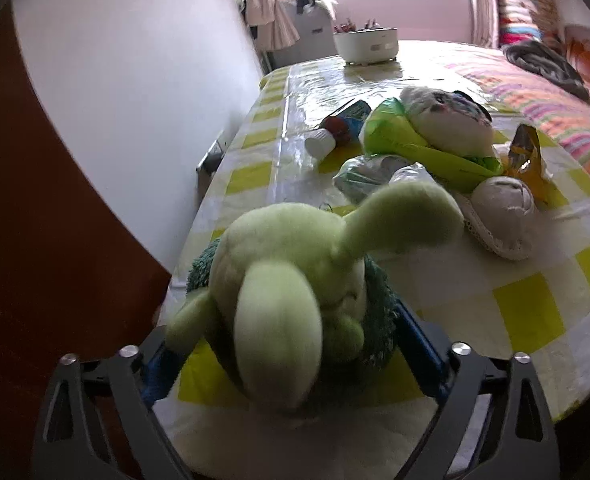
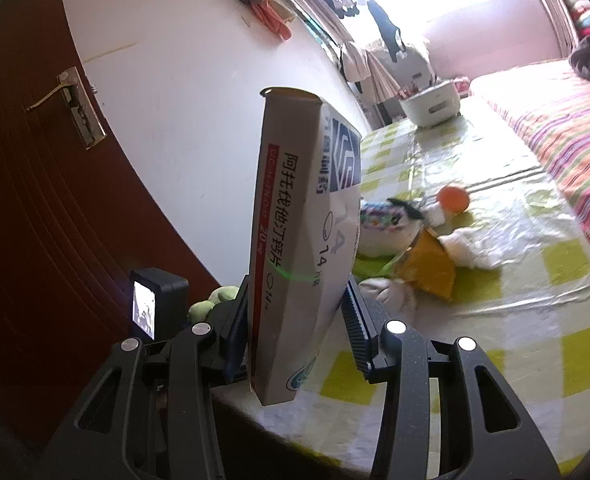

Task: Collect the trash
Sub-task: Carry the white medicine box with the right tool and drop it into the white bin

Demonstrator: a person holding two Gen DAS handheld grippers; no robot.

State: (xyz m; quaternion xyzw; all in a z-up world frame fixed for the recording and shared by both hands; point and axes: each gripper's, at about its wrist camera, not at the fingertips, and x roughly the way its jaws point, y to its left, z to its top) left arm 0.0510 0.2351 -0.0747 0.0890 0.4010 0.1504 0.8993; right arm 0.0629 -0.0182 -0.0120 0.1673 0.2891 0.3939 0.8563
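My right gripper (image 2: 295,316) is shut on a white and red medicine box (image 2: 295,220). The box stands upright between the blue pads, above the near edge of the table (image 2: 515,320). A green plush toy (image 1: 283,280) with a teal collar fills my left gripper (image 1: 291,336), whose blue fingers (image 1: 423,344) press on its sides just over the yellow-checked cloth. Further back lie a crumpled clear bag (image 1: 371,176), a green plastic bag (image 1: 395,136), a yellow snack wrapper (image 1: 527,156) and a white-capped bottle (image 1: 335,132).
A white plush doll (image 1: 451,120) lies among the trash. A white pot (image 1: 365,44) stands at the table's far end. A striped bed (image 1: 535,96) runs along the right. A white wall and a brown door (image 2: 35,200) close the left side. An orange ball (image 2: 453,198) rests mid-table.
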